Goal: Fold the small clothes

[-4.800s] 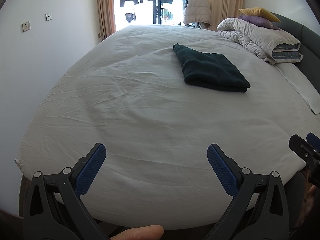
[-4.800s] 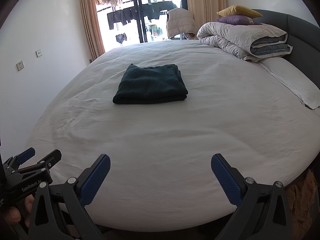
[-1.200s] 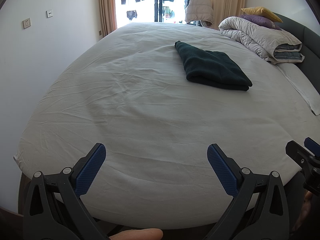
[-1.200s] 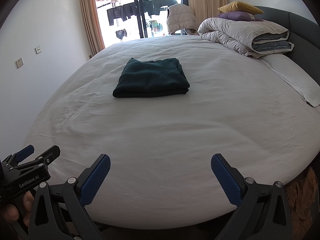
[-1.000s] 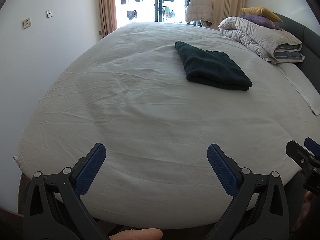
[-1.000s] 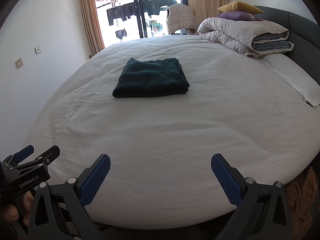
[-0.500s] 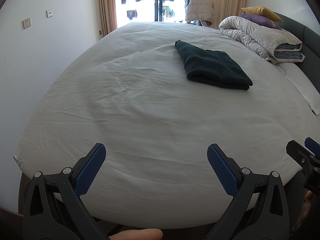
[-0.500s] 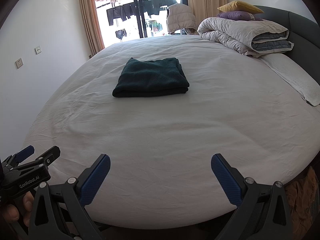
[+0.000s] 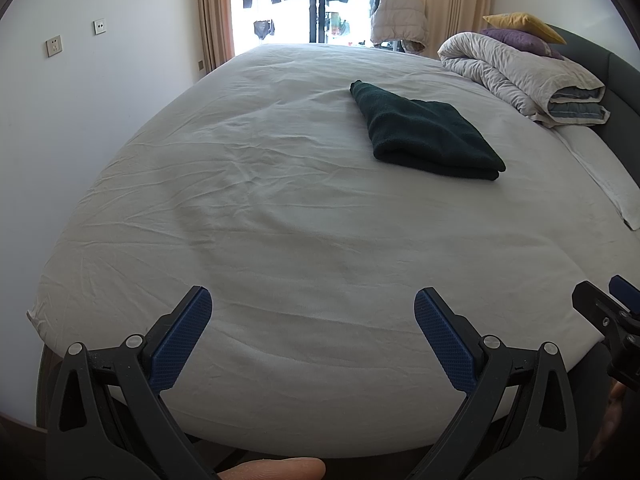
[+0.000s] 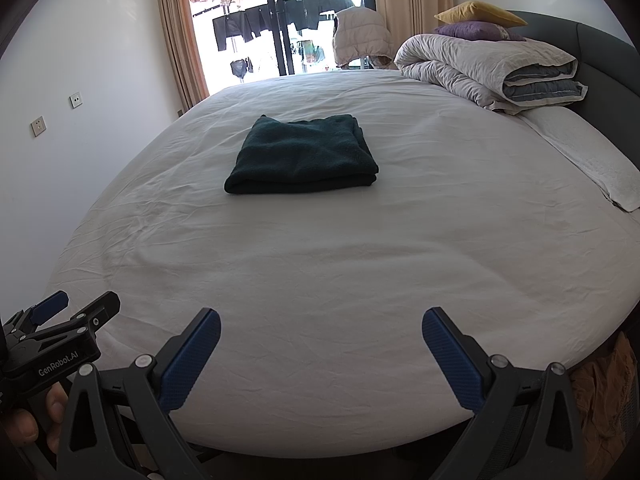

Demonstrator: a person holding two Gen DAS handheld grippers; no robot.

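Note:
A dark green garment (image 9: 426, 134) (image 10: 302, 154) lies folded into a neat rectangle on the white bed sheet (image 9: 280, 208) (image 10: 340, 248), toward the far middle of the bed. My left gripper (image 9: 313, 312) hovers open over the near edge of the bed, well short of the garment, with nothing between its blue pads. My right gripper (image 10: 321, 330) is likewise open and empty at the near edge. In the right wrist view the left gripper (image 10: 80, 312) shows at the lower left. In the left wrist view the right gripper (image 9: 604, 300) shows at the right edge.
A rolled grey duvet (image 9: 528, 76) (image 10: 488, 68) with purple and yellow pillows sits at the far right by the dark headboard (image 10: 600, 52). A white pillow (image 10: 588, 156) lies below it. A white wall stands left; a window with hanging clothes (image 10: 280, 12) is beyond.
Both views have barely shifted; the garment and both grippers stay as they were.

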